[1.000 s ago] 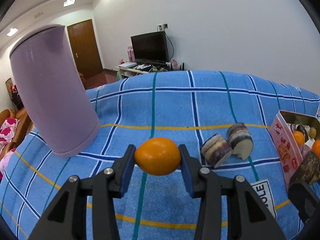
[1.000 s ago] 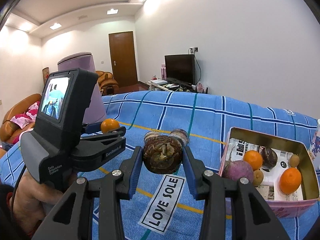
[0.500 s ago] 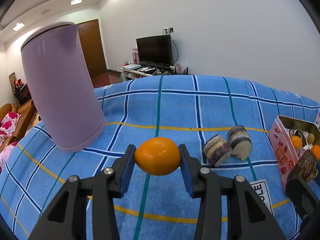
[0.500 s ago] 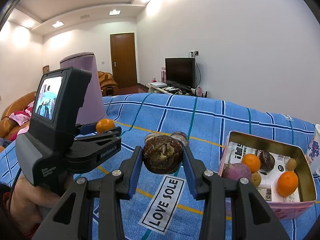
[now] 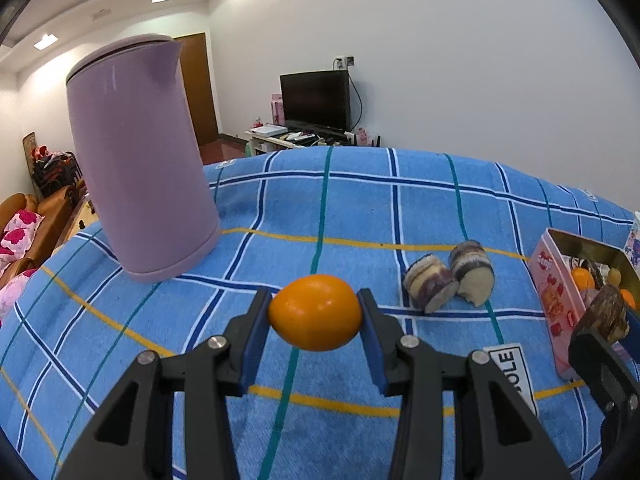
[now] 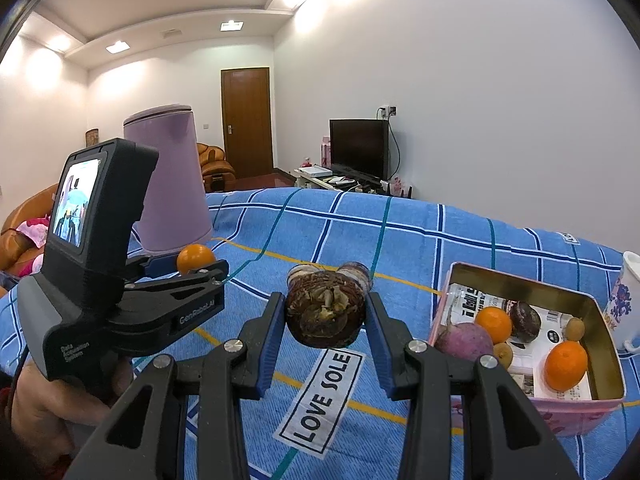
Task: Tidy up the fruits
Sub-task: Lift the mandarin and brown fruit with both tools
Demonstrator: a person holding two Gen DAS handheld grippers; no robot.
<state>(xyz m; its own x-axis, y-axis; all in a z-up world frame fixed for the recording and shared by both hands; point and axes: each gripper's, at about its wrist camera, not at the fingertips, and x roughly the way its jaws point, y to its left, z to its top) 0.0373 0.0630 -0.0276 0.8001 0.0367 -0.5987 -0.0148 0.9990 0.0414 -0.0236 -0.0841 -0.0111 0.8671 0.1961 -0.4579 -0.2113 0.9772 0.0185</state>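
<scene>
My left gripper [image 5: 315,312] is shut on an orange [image 5: 315,311] and holds it above the blue checked cloth; it also shows in the right wrist view [image 6: 196,258]. My right gripper [image 6: 325,314] is shut on a brown taro root [image 6: 325,310], held above the cloth left of the pink tin box [image 6: 600,344]. The tin holds two oranges [image 6: 566,364], a purple radish [image 6: 464,340], a dark root and small brown fruits. Two cut striped root pieces [image 5: 448,282] lie on the cloth in the left wrist view, partly hidden behind the taro in the right wrist view.
A tall purple kettle [image 5: 140,160] stands on the cloth at the left. A white patterned mug [image 6: 628,304] stands right of the tin. A "LOVE SOLE" label [image 6: 320,396] is sewn on the cloth. A TV, door and sofa are in the background.
Both grippers have kept their fruit and drifted a little; the kettle has shifted rightward in the left wrist view and the tin sits slightly farther right in the right wrist view.
</scene>
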